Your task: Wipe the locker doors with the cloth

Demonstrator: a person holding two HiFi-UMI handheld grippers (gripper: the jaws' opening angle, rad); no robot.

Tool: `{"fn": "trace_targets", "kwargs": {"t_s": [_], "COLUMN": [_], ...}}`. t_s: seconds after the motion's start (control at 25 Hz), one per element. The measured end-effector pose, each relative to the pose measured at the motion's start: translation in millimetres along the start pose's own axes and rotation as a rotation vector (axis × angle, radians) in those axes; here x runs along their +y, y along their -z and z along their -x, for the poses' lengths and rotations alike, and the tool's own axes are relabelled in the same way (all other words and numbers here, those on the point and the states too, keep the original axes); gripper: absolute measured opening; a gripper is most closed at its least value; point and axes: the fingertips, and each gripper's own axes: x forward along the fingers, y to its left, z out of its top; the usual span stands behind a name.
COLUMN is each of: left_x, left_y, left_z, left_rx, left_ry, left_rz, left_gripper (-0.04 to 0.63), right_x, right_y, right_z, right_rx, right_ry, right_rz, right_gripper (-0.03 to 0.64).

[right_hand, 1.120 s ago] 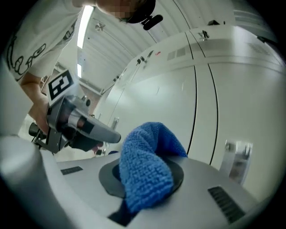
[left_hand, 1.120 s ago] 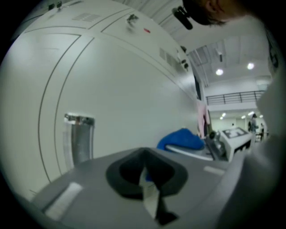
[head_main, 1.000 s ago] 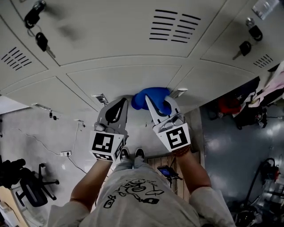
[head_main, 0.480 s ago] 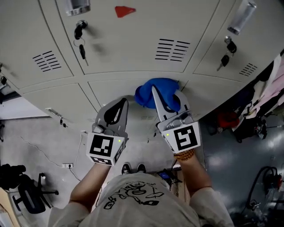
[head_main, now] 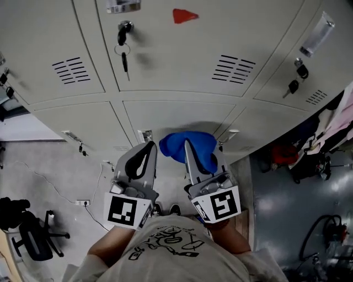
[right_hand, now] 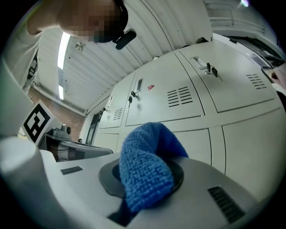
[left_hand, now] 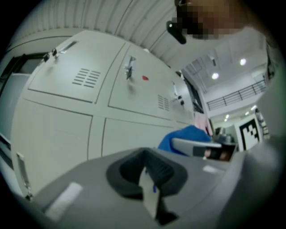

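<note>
fingers (head_main: pixel 192 162) of your right gripper (head_main: pixel 201 147) pinch the cloth (head_main: pixel 185 144) toward the locker door (head_main: pixel 176 113) for wiping; left gripper (head_main: pixel 148 146), near that door, is closed and empty.

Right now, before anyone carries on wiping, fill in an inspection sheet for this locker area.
Surface: grey locker doors, all shut.
Job's things: blue cloth, held at a lower door.
Clutter: keys hanging in a lock; red sticker above.
Grippers: right gripper shut on the cloth; left gripper shut, empty.
Cables: thin lead on the floor; black cable at lower right.
Surroundings: office chair; hanging clothes.
</note>
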Motion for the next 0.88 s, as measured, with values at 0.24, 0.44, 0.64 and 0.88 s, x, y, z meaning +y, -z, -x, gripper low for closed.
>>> {"fn": "trace_targets", "kwargs": {"t_s": [0.24, 0.44, 0.64, 0.88], "left_x": [-5.3, -4.4, -4.0, -5.7], "left_y": [33.2, 31.6, 30.1, 30.9], "left_z": [14.8, 16.6, 17.9, 18.2], "left_rx": [0.05, 0.038, 0.038, 0.046], "left_ry": [0.005, -0.002, -0.001, 0.005], "left_rz": [0.083, 0.067, 0.051, 0.052], "left_gripper": [0.003, 0.003, 0.003, 0.003], "right_x": [27.7, 30.6, 33.4, 35.4], "right_y": [23.8, 23.0, 20.2, 21.5], "right_z": [16.5, 15.9, 15.5, 17.4], "right_rx": [0.065, 0.066, 0.062, 0.065], "right_ry": [-0.004, 0.01, 0.009, 0.011], "right_rz": [-0.099, -0.083, -0.083, -0.089], "right_gripper": [0.023, 0.023, 0.023, 0.023]}}
